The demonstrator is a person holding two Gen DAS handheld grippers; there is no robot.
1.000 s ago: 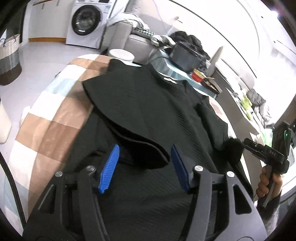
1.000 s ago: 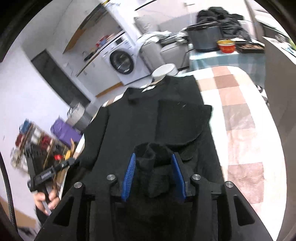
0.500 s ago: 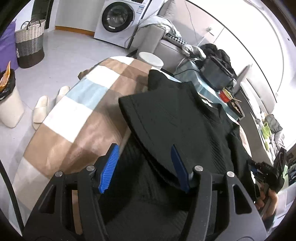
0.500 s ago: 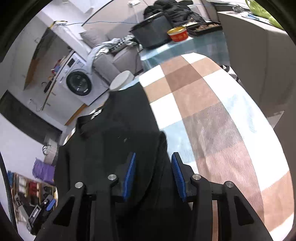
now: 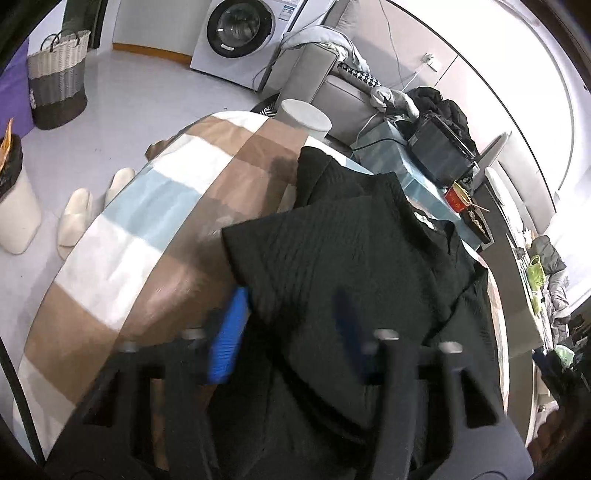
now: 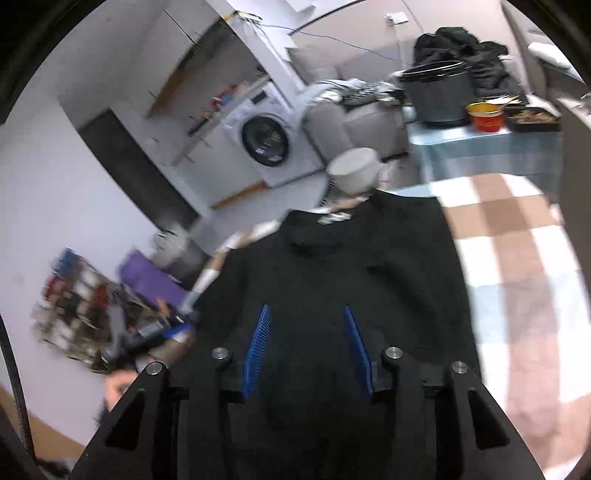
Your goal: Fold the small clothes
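Left wrist view: left gripper (image 5: 291, 332) blurred, blue pads (image 5: 227, 341) set wide apart. Black shirt (image 5: 354, 266) lies on the checked tablecloth (image 5: 147, 229), spreading ahead of and between the fingers. A folded-over sleeve edge sits between the two pads; cannot tell whether either pad touches it. Washing machine (image 5: 240, 33) far ahead, left of the fingers; woven basket (image 5: 55, 85) and white slippers (image 5: 79, 210) well off to the left.

Right wrist view: right gripper (image 6: 308, 347) spread wide, nothing clamped between its pads (image 6: 256, 350). Shirt lies flat just beyond the fingertips, collar (image 6: 325, 229) farthest away. Left gripper (image 6: 159, 328) visible off to the left at the shirt's edge, blurred. Grey cooker pot (image 6: 437, 96) and red bowl (image 6: 485, 116) far ahead, right.
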